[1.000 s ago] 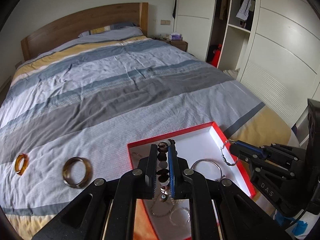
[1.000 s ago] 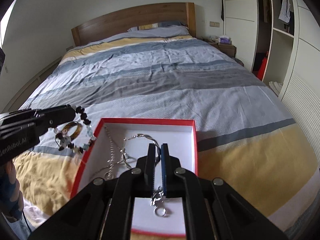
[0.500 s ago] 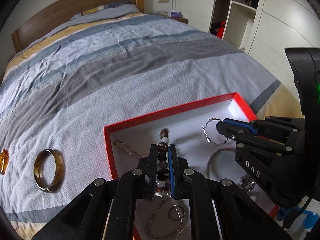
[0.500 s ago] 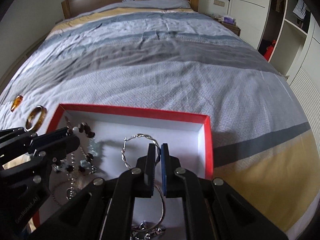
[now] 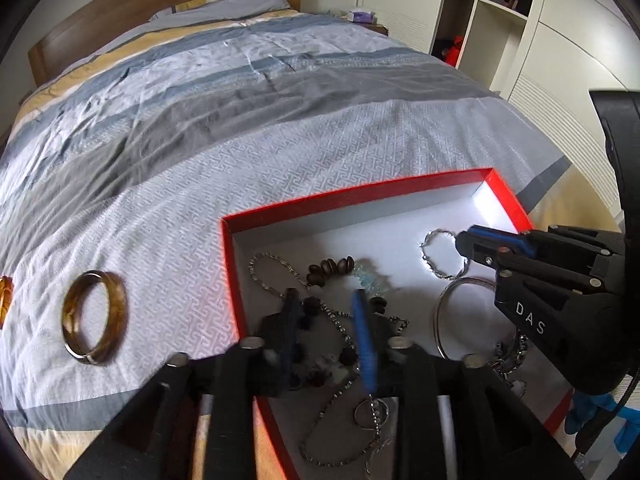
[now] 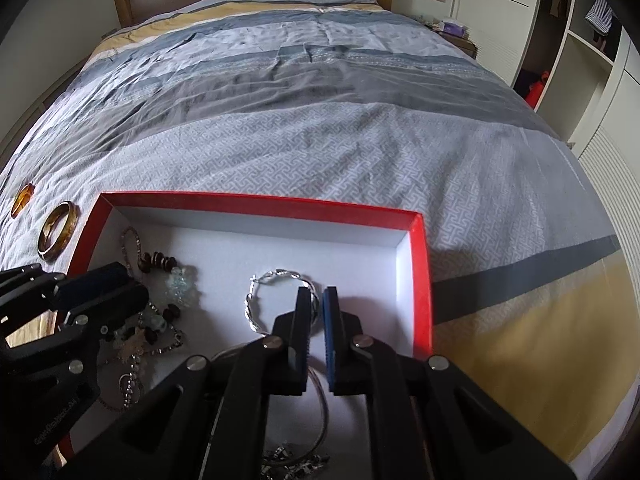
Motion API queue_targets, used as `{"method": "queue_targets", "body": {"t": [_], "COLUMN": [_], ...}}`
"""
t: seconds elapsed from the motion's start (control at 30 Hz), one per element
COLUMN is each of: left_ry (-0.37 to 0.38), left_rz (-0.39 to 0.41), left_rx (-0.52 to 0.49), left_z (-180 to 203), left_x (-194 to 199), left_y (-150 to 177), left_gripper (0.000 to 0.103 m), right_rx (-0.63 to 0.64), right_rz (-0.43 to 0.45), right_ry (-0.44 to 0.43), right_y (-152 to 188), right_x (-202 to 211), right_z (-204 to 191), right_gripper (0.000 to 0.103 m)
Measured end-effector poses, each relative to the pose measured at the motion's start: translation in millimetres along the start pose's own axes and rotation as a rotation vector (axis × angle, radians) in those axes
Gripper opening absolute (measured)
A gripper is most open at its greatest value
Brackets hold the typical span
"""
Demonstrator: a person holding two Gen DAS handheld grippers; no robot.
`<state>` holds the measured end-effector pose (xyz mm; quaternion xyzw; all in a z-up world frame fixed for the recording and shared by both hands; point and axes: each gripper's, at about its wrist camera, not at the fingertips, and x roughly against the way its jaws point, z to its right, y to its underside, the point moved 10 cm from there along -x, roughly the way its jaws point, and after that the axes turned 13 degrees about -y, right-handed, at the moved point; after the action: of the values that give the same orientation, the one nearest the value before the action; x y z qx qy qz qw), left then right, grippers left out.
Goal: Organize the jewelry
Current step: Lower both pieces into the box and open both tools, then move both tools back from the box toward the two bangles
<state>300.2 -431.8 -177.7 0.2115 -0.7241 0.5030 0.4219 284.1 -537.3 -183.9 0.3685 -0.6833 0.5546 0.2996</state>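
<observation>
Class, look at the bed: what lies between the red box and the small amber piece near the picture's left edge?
A brown bangle lies on the bedspread between the red box and the amber piece; the right wrist view shows this best.

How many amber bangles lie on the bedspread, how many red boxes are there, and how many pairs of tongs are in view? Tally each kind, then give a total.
Amber bangles: 2
Red box: 1
Tongs: 2 (left tongs, right tongs)
Total: 5
</observation>
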Motion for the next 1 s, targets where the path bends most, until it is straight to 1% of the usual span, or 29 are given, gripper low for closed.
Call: {"method": "queue_targets", "body": {"t": [0.07,0.13,0.2,0.27,0.33,0.4,0.47,0.53,0.6,0.7,0.73,0.83,1.0], "left_ry": [0.003,0.001,-0.006,-0.022,-0.043,-0.075,-0.122,-0.158,-0.193,-0.24,-0.248,-0.285,-0.338], "left_rz": [0.011,0.02,0.037,0.055,0.075,0.09,0.106,0.134,0.162,0.217,0.228,0.286,0.364], "left_rx": [0.002,-0.002,-0.009,-0.009,0.006,0.022,0.029,0.033,0.043,0.082,0.089,0.114,0.132], "left_z": [-1.5,-2.6,-4.8,-10.6,-17.7,-27.8,-39.3,-50.4,-61.7,-82.5,-86.7,-105.4,-127.9], "left_x": [9.3,19.2,34.6,53.3,72.6,94.0,117.8,144.7,166.0,208.8,216.8,257.6,309.8], "left_y": [-1.8,-2.7,-1.8,-0.8,0.3,4.3,10.3,16.7,21.7,30.7,31.9,40.2,58.5], "left_gripper": [0.035,0.039,0.041,0.046,0.055,0.058,0.06,0.064,0.068,0.073,0.075,0.077,0.082], "right_rx": [-0.008,-0.009,-0.01,-0.01,-0.019,-0.038,-0.039,-0.034,-0.028,-0.016,-0.009,0.021,0.056], "right_rz": [0.009,0.022,0.042,0.063,0.091,0.125,0.155,0.184,0.211,0.245,0.256,0.281,0.336], "right_ry": [-0.004,0.001,0.002,0.003,0.002,-0.009,-0.011,-0.01,-0.014,-0.018,-0.021,-0.019,-0.031], "right_y": [0.6,1.5,2.3,2.5,2.4,5.0,6.7,9.7,13.0,18.9,21.1,28.0,37.5], "right_x": [6.7,16.9,32.5,49.2,68.6,92.0,111.0,133.4,155.2,181.7,191.5,216.3,255.3], "right_z": [-0.6,-2.3,-6.4,-11.2,-16.5,-25.1,-33.5,-45.5,-58.8,-77.6,-86.8,-109.2,-147.9], "right_gripper": [0.011,0.015,0.015,0.015,0.015,0.019,0.029,0.032,0.032,0.033,0.034,0.035,0.035]}}
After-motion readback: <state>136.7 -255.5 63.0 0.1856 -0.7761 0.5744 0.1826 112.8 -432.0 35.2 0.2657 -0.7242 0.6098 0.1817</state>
